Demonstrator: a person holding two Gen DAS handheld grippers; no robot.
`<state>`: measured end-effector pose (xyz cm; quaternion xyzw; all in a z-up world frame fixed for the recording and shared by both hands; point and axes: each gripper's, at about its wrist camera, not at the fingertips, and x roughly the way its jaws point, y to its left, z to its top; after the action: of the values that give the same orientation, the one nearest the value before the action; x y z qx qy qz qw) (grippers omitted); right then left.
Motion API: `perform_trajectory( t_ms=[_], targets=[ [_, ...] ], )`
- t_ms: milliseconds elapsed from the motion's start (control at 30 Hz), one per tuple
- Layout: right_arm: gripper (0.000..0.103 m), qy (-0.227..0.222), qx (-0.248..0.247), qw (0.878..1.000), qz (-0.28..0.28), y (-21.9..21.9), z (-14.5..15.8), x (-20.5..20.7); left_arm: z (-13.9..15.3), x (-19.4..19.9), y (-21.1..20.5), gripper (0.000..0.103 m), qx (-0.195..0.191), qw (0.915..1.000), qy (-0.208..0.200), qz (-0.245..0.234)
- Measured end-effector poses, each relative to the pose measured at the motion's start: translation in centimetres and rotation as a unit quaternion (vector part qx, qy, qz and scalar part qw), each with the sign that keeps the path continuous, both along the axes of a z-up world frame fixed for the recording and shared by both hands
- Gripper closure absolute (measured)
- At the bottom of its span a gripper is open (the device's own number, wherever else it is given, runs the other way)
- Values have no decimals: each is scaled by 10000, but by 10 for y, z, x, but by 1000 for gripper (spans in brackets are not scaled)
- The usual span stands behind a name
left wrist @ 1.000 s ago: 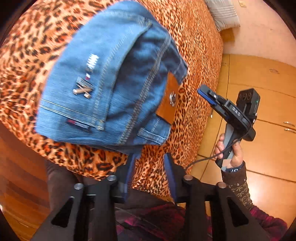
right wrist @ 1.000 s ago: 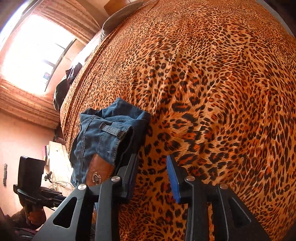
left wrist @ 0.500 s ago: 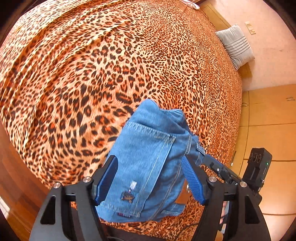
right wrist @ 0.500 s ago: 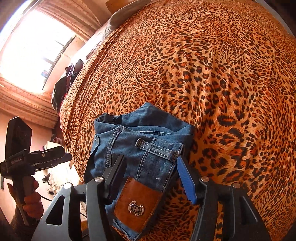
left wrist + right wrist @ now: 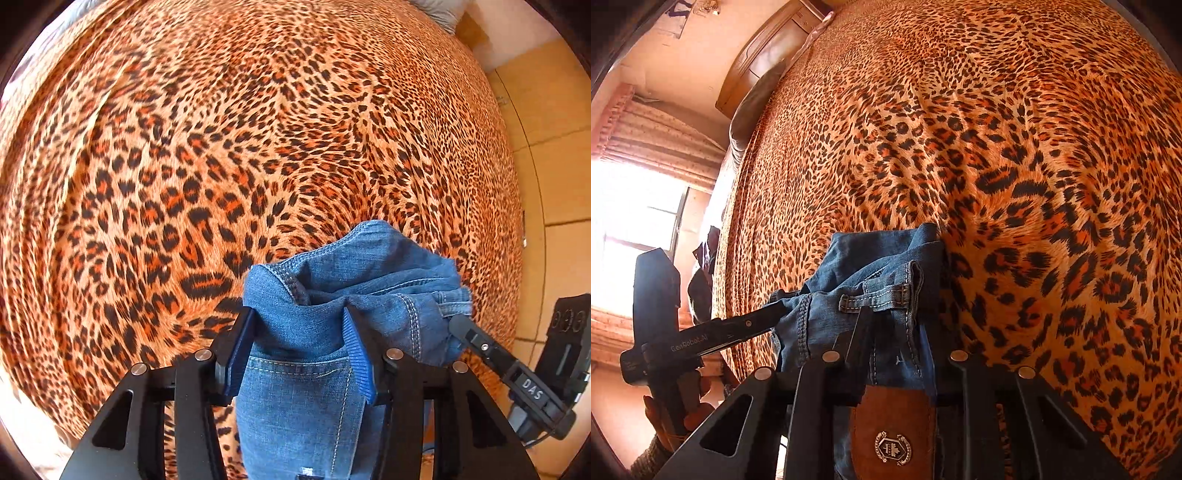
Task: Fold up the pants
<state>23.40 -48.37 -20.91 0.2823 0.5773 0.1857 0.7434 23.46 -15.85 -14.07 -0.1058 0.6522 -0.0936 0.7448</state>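
Observation:
A folded bundle of blue jeans [image 5: 325,332] lies at the near edge of a leopard-print bed [image 5: 258,147]. My left gripper [image 5: 301,321] is shut on the jeans, with the denim filling the gap between its blue pads [image 5: 354,343]. My right gripper [image 5: 895,332] is shut on the jeans [image 5: 871,280] at the waistband, just above the brown leather patch [image 5: 892,432]. Each gripper shows in the other's view, gripping the bundle's opposite side: the right one [image 5: 458,321] and the left one [image 5: 775,310].
The leopard-print bedspread [image 5: 1015,147] stretches far ahead. A wooden headboard [image 5: 764,55] and pillow [image 5: 753,107] are at the far end. A bright window [image 5: 631,229] is to the left. Wooden cabinets [image 5: 554,166] stand to the right. A grey pillow [image 5: 439,11] lies at the far corner.
Both grippers moved onto the jeans bundle and closed on it, the left on the pocket side and the right on the waistband side. The bundle now sits bunched between them.

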Motion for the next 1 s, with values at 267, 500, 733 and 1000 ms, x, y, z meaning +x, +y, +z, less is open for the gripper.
perform_trajectory(
  t_ms=[267,500,733,1000],
  targets=[
    [88,380,-633,9932,-903,2,-17,-16,1,6,-36,59,593,9900,-461,-1195],
    [62,329,-621,9909,-1146,0,7,-39,-2,13,-29,57,401,9910,-320,-1233],
    [42,490,-340,9897,-1300,-27,16,-99,29,-22,38,40,-400,9965,219,-696],
    [85,643,45,9911,-1164,-27,-15,-150,-31,-78,51,41,-903,9847,1460,-297]
  ],
)
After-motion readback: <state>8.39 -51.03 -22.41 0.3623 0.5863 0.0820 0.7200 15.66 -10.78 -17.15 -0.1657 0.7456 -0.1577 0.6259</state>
